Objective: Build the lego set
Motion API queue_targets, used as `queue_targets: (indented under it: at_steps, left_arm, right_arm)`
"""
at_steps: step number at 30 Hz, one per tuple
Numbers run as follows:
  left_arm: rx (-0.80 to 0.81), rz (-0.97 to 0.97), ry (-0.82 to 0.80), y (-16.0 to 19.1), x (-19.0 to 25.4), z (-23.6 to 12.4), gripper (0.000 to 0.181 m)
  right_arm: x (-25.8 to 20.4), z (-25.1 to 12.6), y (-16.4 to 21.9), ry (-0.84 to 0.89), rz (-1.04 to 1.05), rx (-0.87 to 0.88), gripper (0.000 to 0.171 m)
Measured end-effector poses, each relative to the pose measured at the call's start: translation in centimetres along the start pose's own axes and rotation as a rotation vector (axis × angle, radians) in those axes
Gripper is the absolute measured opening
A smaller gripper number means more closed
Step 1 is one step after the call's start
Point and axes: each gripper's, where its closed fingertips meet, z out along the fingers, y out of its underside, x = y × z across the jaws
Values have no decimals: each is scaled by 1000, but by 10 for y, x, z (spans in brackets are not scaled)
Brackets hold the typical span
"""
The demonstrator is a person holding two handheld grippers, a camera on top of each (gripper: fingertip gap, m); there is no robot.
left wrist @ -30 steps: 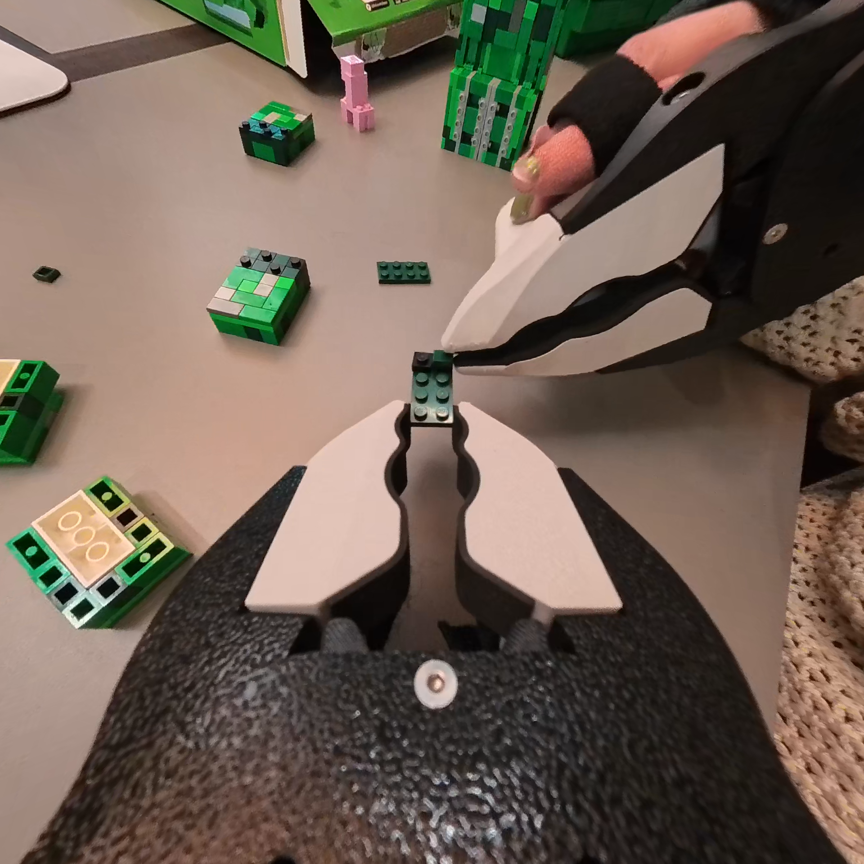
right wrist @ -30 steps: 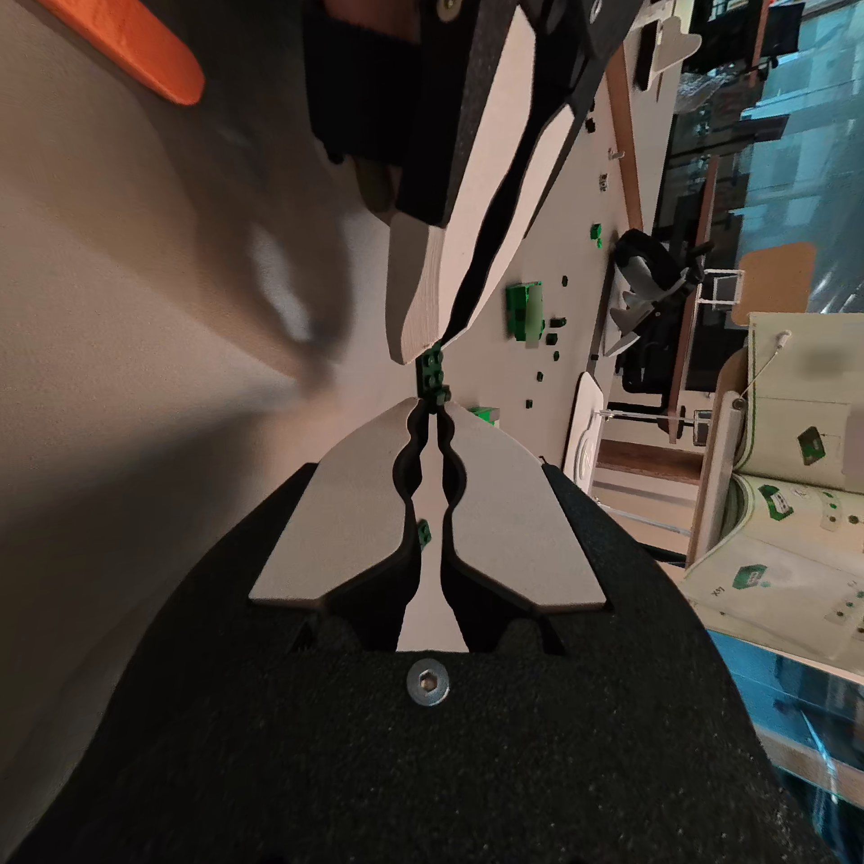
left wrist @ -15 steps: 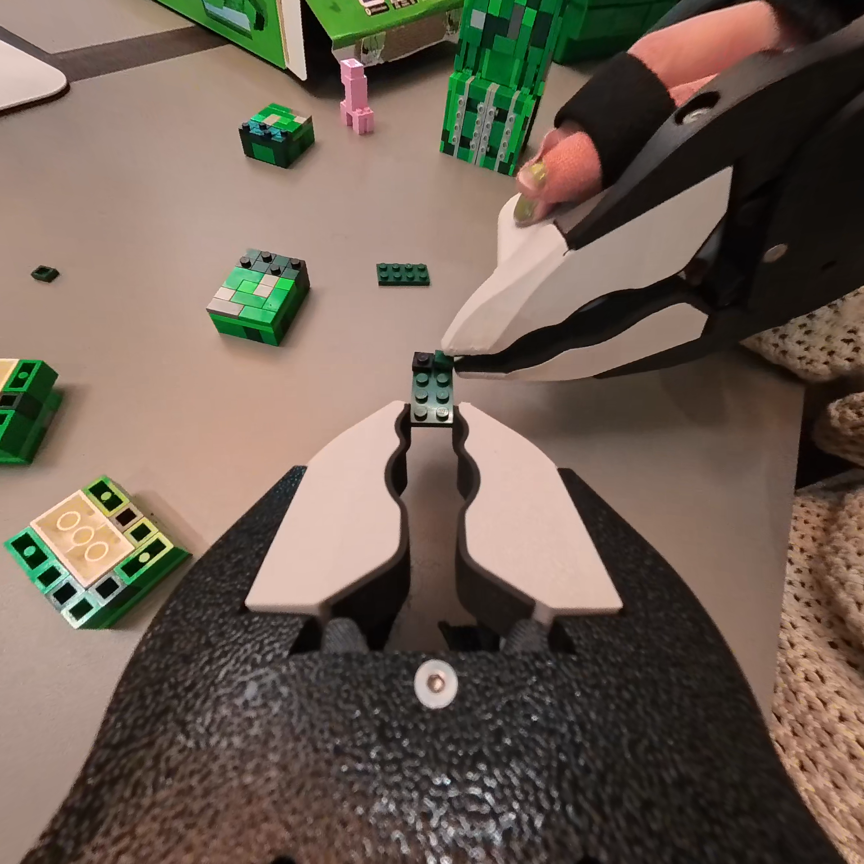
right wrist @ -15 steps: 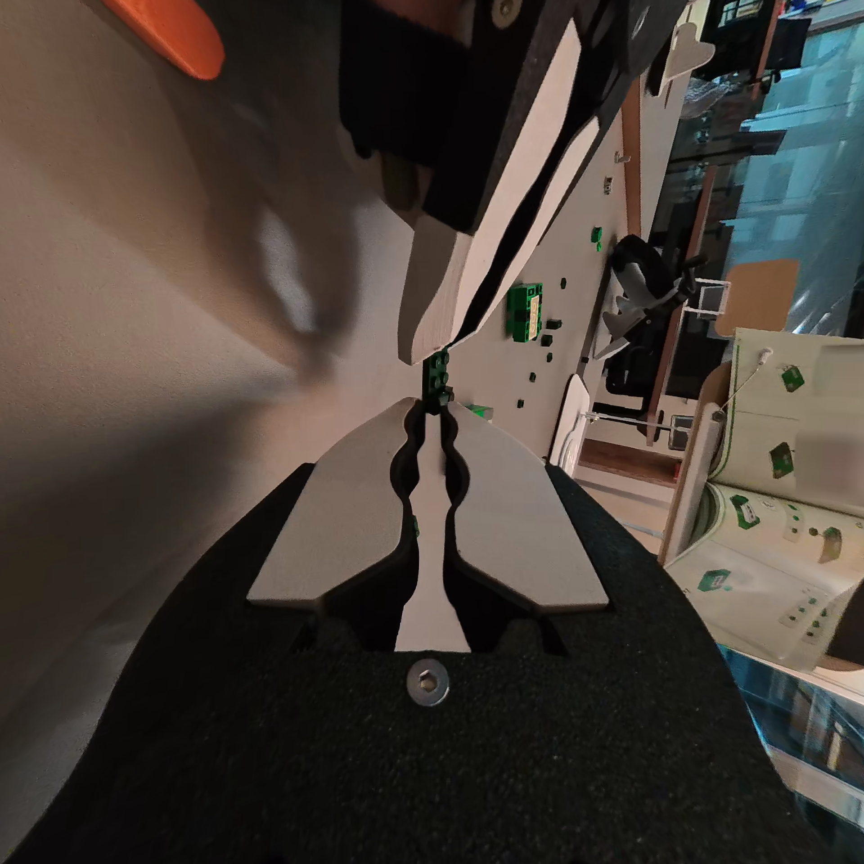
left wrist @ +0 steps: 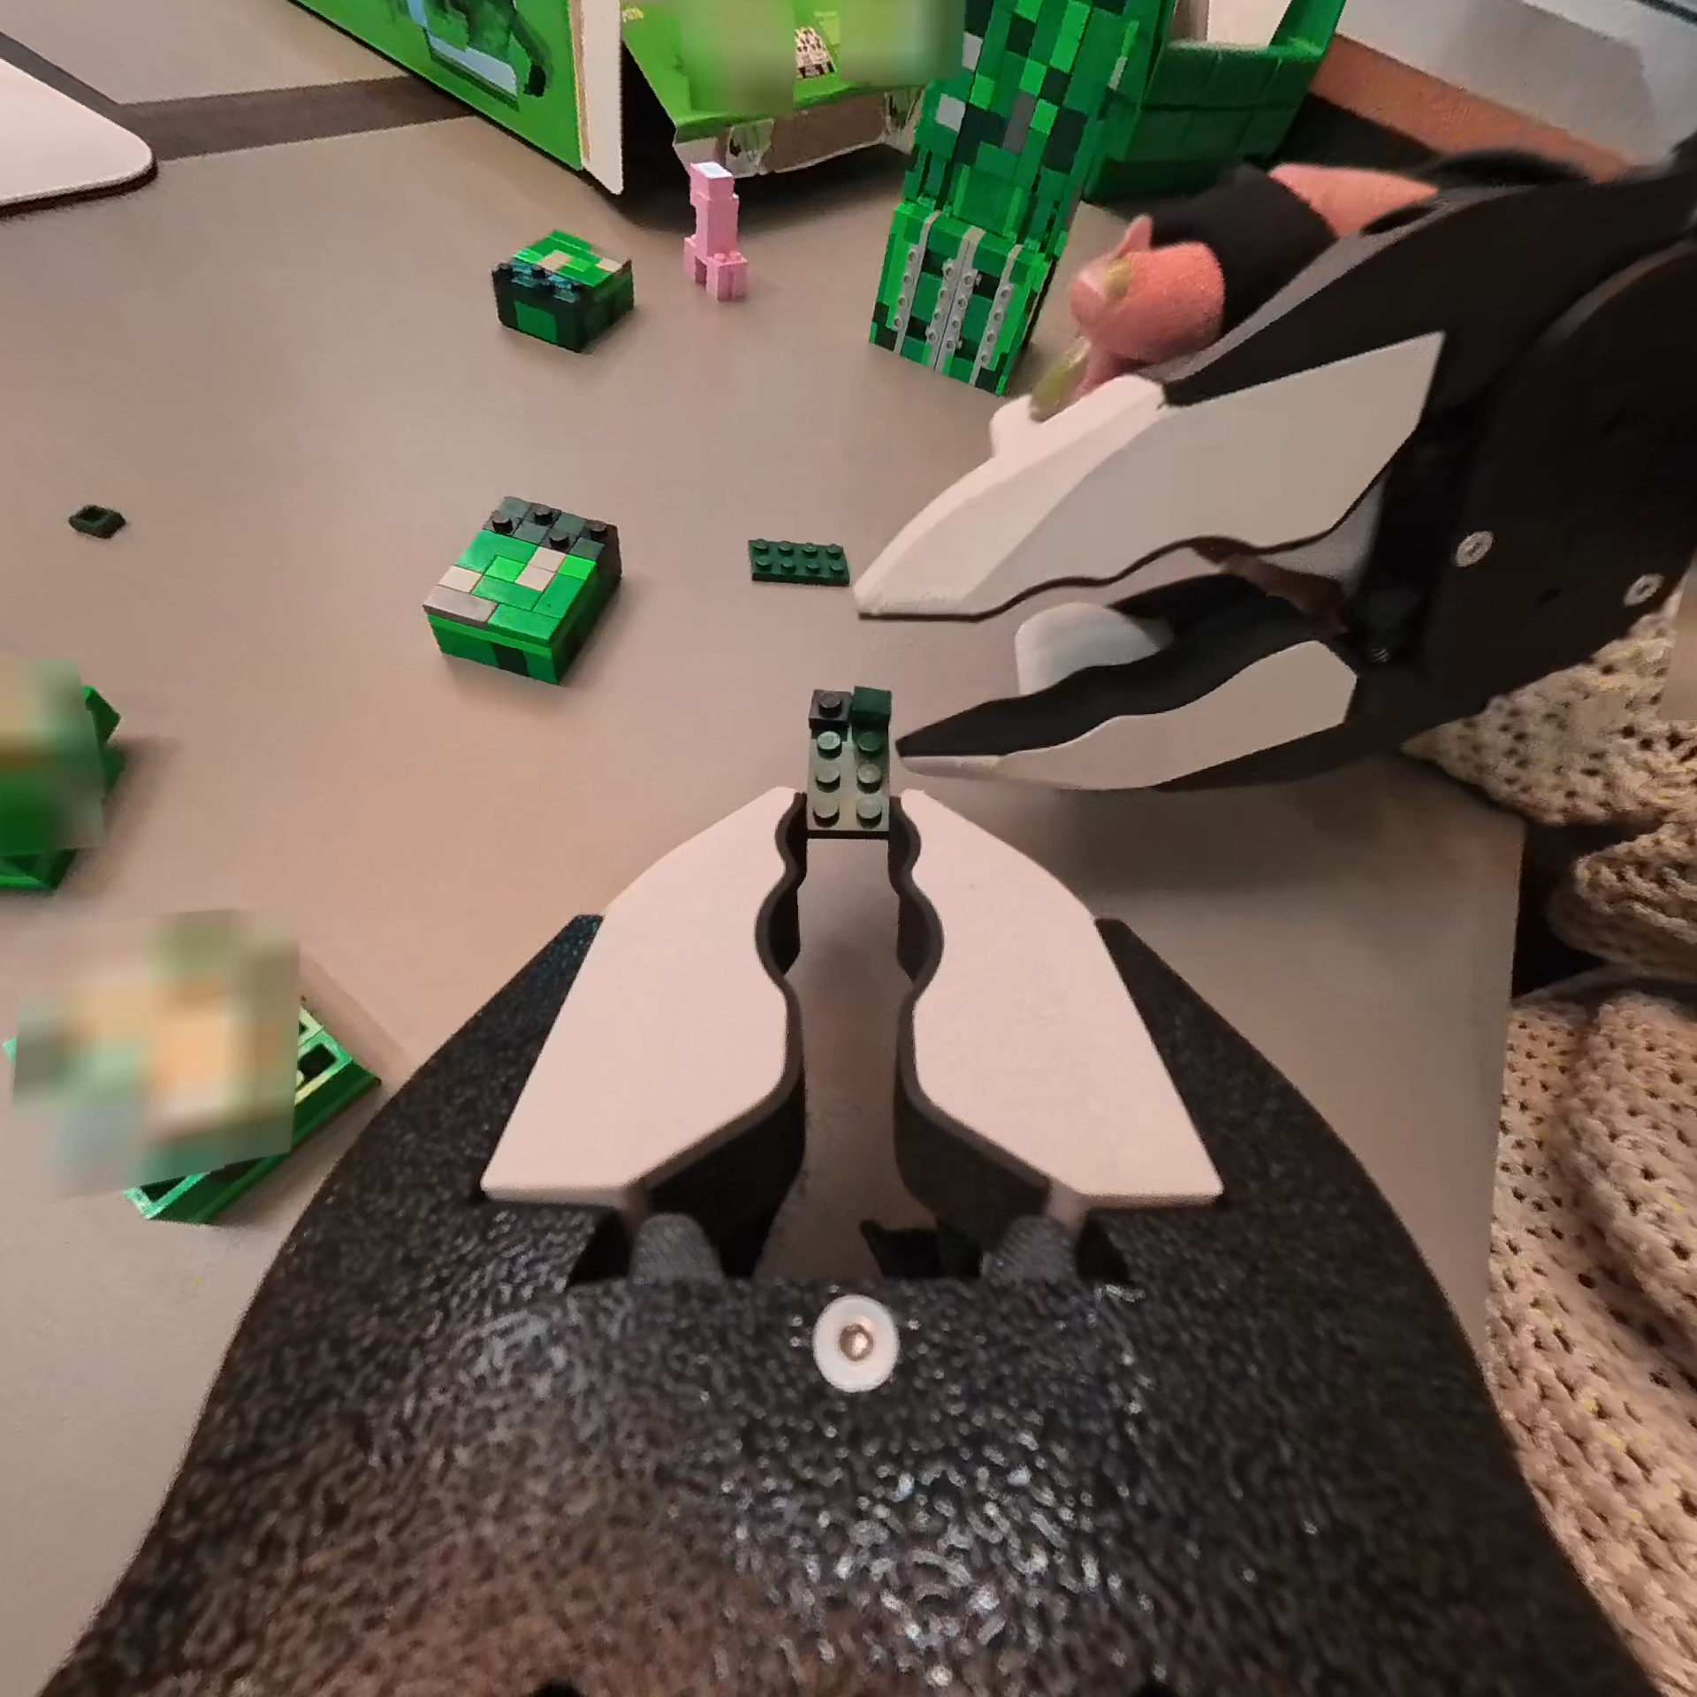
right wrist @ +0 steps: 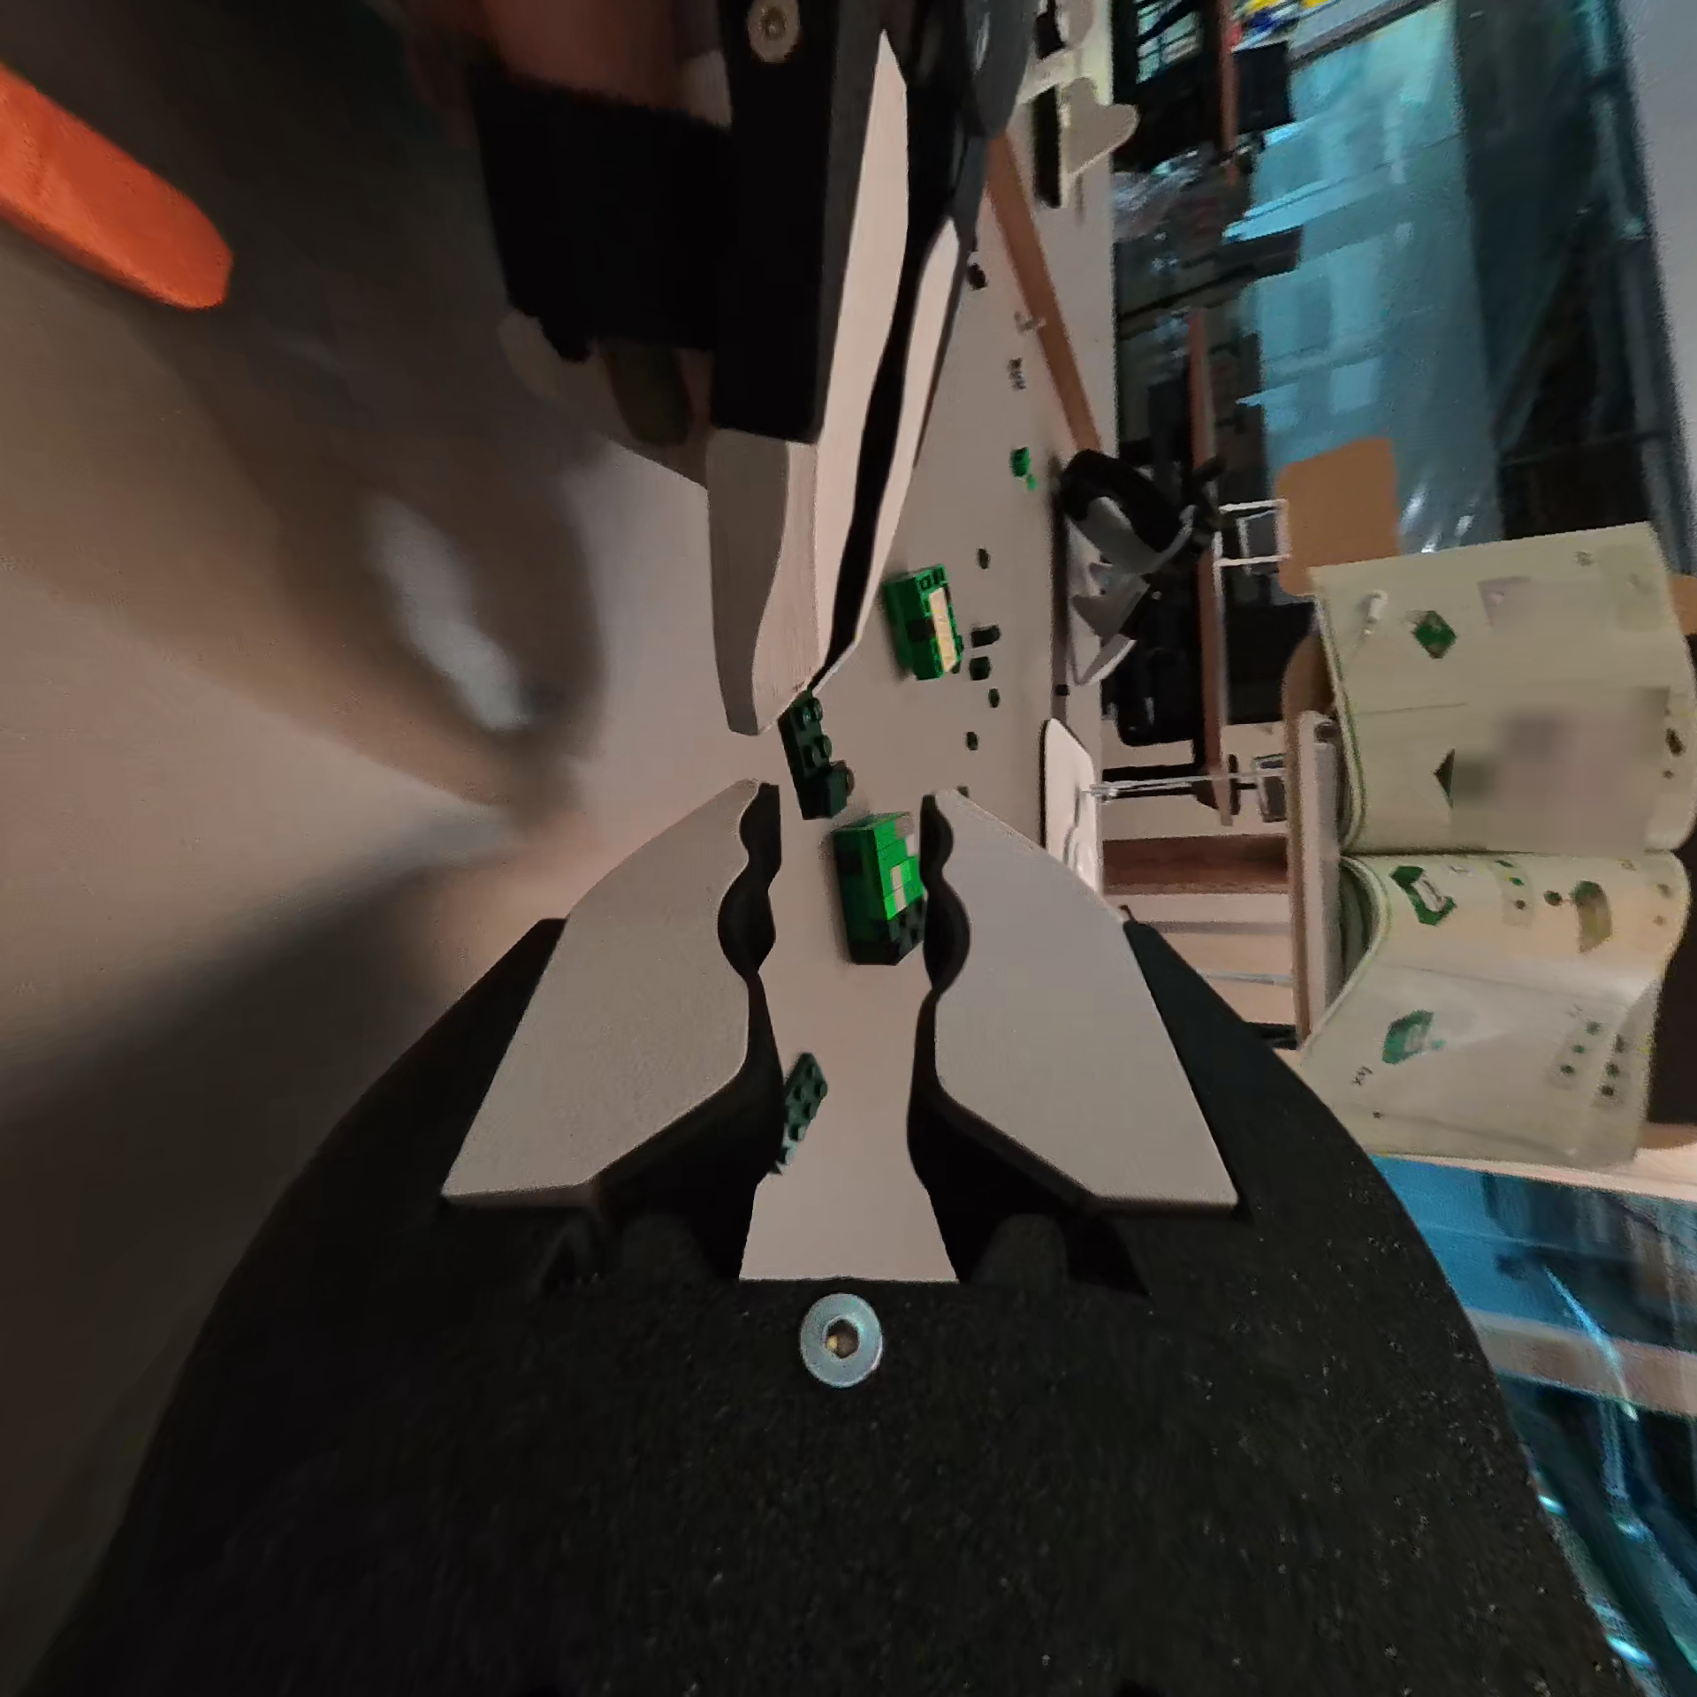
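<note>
My left gripper (left wrist: 849,813) is shut on the near end of a dark green plate (left wrist: 849,776) and holds it above the table. A small black brick (left wrist: 829,709) and a small dark green brick (left wrist: 870,707) sit on the plate's far end. My right gripper (left wrist: 886,679) comes in from the right, open and empty, its lower fingertip just right of the small bricks. In the right wrist view my right gripper (right wrist: 845,794) is open, and the plate (right wrist: 813,762) hangs from the left gripper (right wrist: 785,712) just beyond my tips.
On the table (left wrist: 275,413) lie a green tiled block (left wrist: 523,597), a loose dark green plate (left wrist: 797,562), a smaller green block (left wrist: 562,289), a pink figure (left wrist: 714,234) and a tall green tower (left wrist: 983,202). Green boxes (left wrist: 477,55) stand behind. A knitted cloth (left wrist: 1607,1194) is at the right.
My right gripper has opened, let go of the small brick on the plate, and drawn slightly back. The left gripper still holds the plate in the same place.
</note>
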Motion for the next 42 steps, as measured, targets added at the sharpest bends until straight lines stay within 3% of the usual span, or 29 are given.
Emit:
queue_targets:
  at_steps: [10,18,31,37,42]
  left_arm:
    - [16,-29,17,-2,-1,-1,16]
    - [15,-22,18,-2,0,-1,16]
    - [-13,-13,11,1,1,1,16]
    - [55,9,22,-7,3,-4,17]
    - [62,96,-16,-7,2,-5,35]
  right_arm:
    - [0,8,5,160,-135,-43,17]
    - [-2,8,1,181,-190,-31,8]
    - [-2,7,2,211,-339,-30,7]
    - [-4,8,1,85,-9,54,7]
    - [-11,11,5,-47,237,105,7]
